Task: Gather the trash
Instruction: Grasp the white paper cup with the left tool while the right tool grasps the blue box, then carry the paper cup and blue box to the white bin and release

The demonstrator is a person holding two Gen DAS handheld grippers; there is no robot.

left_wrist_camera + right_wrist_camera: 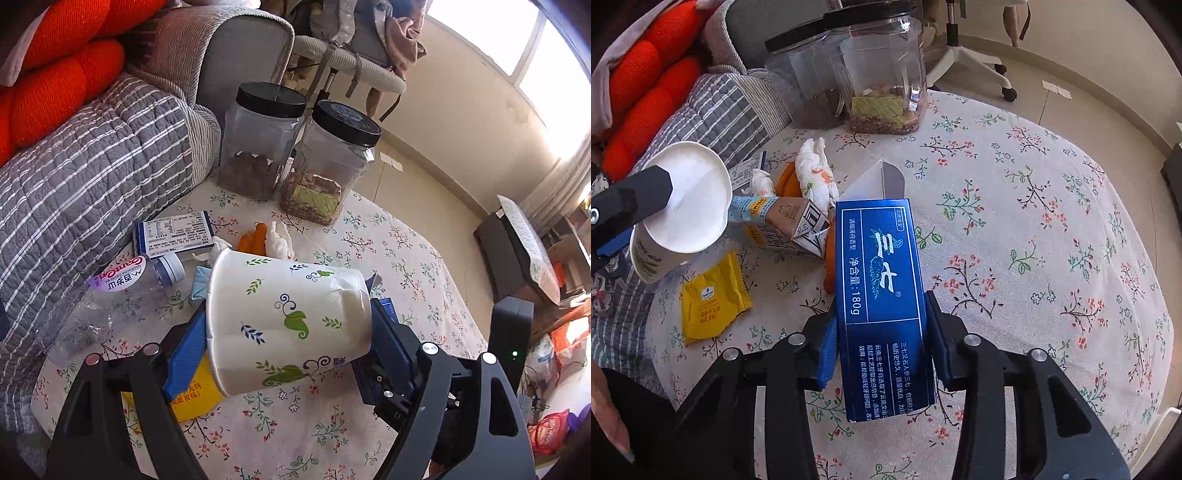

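My left gripper [290, 332] is shut on a white paper cup [288, 325] with green leaf prints. The cup lies sideways between the blue pads, above the floral tablecloth [332, 424]. In the right wrist view the same cup [683, 206] shows its open mouth at the left. My right gripper [882, 347] has both pads pressed on the sides of a dark blue carton [882, 280] with white lettering and an open end flap. Loose trash lies on the table: a crushed plastic bottle [110, 291], a yellow sachet [713, 299], a small drink carton [783, 225], crumpled tissue [816, 173] and orange peel [255, 236].
Two clear jars with black lids [258, 144] [332, 162] stand at the table's far edge. A blue and white box [173, 232] lies near the sofa's grey striped quilt [74, 184], which borders the table on the left. An office chair [964, 51] stands on the floor beyond.
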